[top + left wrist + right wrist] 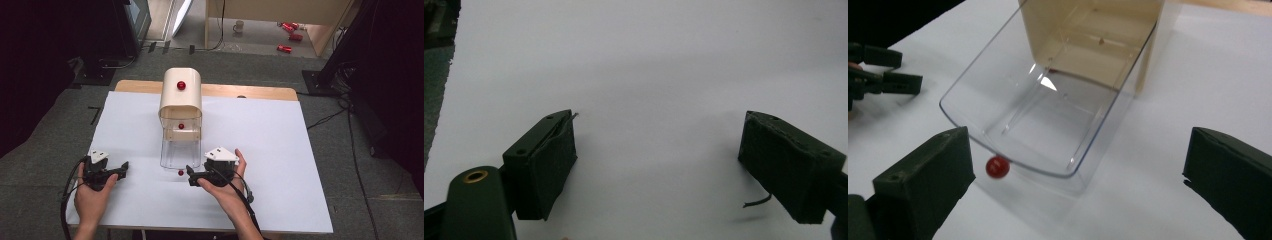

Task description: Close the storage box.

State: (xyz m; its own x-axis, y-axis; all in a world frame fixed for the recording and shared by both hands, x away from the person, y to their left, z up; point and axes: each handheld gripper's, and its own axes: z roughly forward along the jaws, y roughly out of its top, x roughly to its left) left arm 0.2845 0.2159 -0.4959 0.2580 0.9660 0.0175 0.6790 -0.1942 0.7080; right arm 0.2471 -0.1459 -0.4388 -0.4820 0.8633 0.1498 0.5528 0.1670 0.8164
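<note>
Clear plastic drawer point(1048, 120) is pulled out of the cream cabinet point(180, 97), long axis running from the cabinet toward the person, with a red knob point(997, 166) on its near front. No writing I can read anywhere. Left gripper point(659, 165) sits on the white sheet point(649, 65), jaws spread and empty. Right gripper point(1078, 200) faces the drawer front, jaws wide apart too, holding nothing.

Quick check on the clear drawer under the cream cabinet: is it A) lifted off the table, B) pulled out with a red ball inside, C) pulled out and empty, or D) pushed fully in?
C: the clear drawer juts out of the cream cabinet with nothing inside; its red knob sits outside the front wall.
</note>
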